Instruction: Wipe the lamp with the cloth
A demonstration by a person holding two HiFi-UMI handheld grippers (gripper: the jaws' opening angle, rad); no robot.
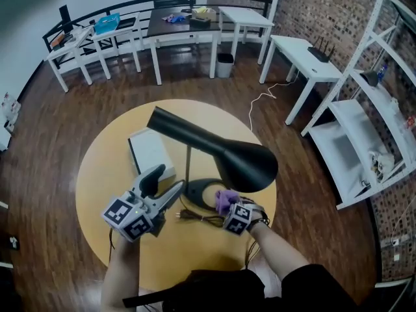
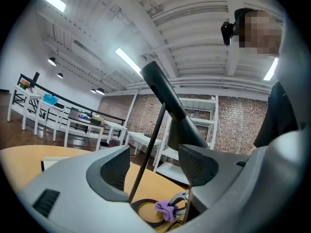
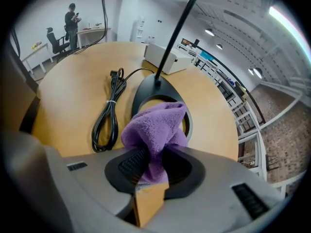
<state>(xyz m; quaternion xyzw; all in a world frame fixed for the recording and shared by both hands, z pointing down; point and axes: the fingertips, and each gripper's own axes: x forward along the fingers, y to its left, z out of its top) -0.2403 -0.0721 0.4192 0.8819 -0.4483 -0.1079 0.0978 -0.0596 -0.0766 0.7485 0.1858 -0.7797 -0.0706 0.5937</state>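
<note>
A black desk lamp stands on the round wooden table (image 1: 104, 174), with a long cone shade (image 1: 221, 151), a thin stem (image 1: 188, 164) and a ring-shaped base (image 1: 203, 190). My right gripper (image 1: 228, 207) points down beside the base, shut on a bunched purple cloth (image 1: 224, 199). In the right gripper view the cloth (image 3: 155, 127) bulges out of the gripper (image 3: 153, 161) just above the base (image 3: 158, 89). My left gripper (image 1: 165, 186) is open and holds nothing, level and left of the stem. In the left gripper view the stem (image 2: 151, 147) shows between the jaws, farther ahead and untouched, below the shade (image 2: 170, 106).
A white box (image 1: 149, 151) lies on the table behind the left gripper. The lamp's bundled black cable (image 3: 108, 113) lies in front of the base. White tables (image 1: 302, 60), shelving (image 1: 364, 129) and a railing stand around the table; a person (image 3: 72, 21) stands far off.
</note>
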